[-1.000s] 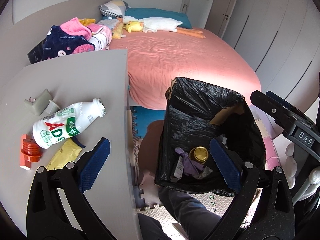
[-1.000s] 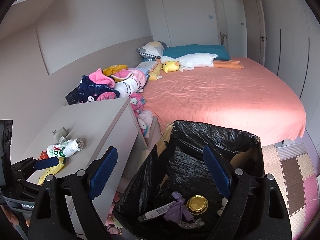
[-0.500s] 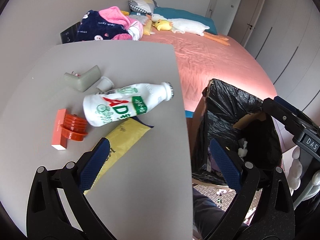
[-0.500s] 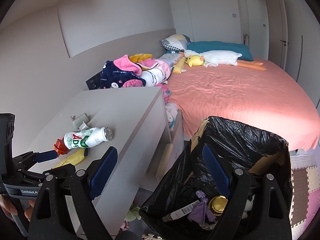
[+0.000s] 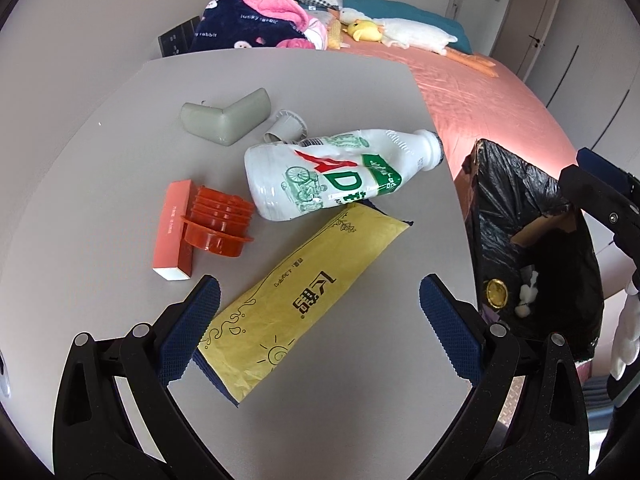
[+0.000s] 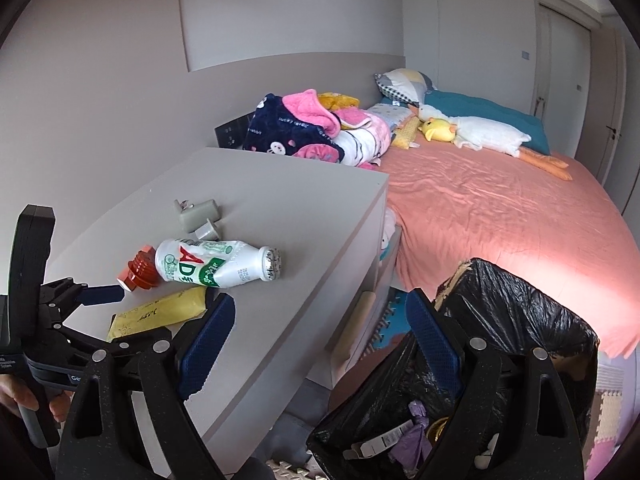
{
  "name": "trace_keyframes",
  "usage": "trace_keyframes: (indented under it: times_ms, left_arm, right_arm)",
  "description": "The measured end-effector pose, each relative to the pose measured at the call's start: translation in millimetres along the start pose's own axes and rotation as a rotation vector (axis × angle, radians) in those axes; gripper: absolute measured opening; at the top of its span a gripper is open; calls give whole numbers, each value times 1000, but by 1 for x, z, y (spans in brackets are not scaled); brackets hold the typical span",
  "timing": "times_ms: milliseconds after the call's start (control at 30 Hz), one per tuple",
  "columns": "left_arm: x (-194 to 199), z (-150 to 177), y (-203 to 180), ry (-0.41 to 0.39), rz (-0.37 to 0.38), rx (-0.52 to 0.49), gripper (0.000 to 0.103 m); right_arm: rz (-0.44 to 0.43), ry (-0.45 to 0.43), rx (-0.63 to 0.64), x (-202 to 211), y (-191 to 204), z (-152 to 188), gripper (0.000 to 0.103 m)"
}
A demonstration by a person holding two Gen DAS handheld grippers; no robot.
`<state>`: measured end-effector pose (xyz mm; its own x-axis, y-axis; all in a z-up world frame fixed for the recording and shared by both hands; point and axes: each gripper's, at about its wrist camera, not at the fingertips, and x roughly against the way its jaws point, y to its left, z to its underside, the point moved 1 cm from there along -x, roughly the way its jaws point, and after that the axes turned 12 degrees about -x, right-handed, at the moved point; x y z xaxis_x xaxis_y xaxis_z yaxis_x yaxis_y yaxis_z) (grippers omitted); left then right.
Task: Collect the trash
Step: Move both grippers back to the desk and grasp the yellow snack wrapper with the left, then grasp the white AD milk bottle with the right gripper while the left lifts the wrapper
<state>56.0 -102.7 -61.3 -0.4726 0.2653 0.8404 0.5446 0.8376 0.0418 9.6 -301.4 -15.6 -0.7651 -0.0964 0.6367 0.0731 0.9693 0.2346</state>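
On the grey cabinet top [image 5: 120, 140] lie a yellow wrapper [image 5: 304, 296], a white AD bottle [image 5: 340, 172] on its side, a stack of orange caps [image 5: 216, 224] on an orange box [image 5: 172, 236], a grey corner guard [image 5: 224, 118] and a small grey cap [image 5: 286, 126]. My left gripper [image 5: 318, 330] is open and empty, low over the near end of the wrapper. My right gripper [image 6: 320, 340] is open and empty, held between the cabinet [image 6: 280, 208] and the black trash bag [image 6: 520, 320]. The bottle [image 6: 216, 266] and wrapper [image 6: 160, 312] also show in the right wrist view.
The trash bag [image 5: 532, 240] stands on the floor right of the cabinet, holding a gold lid [image 5: 496, 290] and scraps. A pink bed [image 6: 500, 208] with blankets [image 6: 304, 128] and a plush goose [image 6: 480, 134] lies beyond. Foam mats [image 6: 608, 412] cover the floor.
My left gripper swung from over the trash bag to the cabinet top and closed in on the yellow wrapper. My right gripper turned left toward the cabinet. Both stayed open.
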Motion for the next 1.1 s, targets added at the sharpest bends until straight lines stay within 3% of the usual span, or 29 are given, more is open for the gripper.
trace_keyframes:
  times_ms: [467,600,733,900,1100]
  left_arm:
    - [-19,5,12,39,-25,-38,78]
    - [-17,4,10,19,-19,-73,59]
    - [-13,4,9,11,36,-85,29]
    - [-4,7,11,12,93,-96,20]
    - [7,8,15,-10,103,-98,20]
  right_arm:
    - [-50,66,210,-41,52,-6,87]
    - [-60,83,257,-50,62,-5,87]
    - [-74,102,298,-60,70,-7,87]
    - [-76,130,369,-74,83,-10,87]
    - [-95,160,510,-88,107,-9,87]
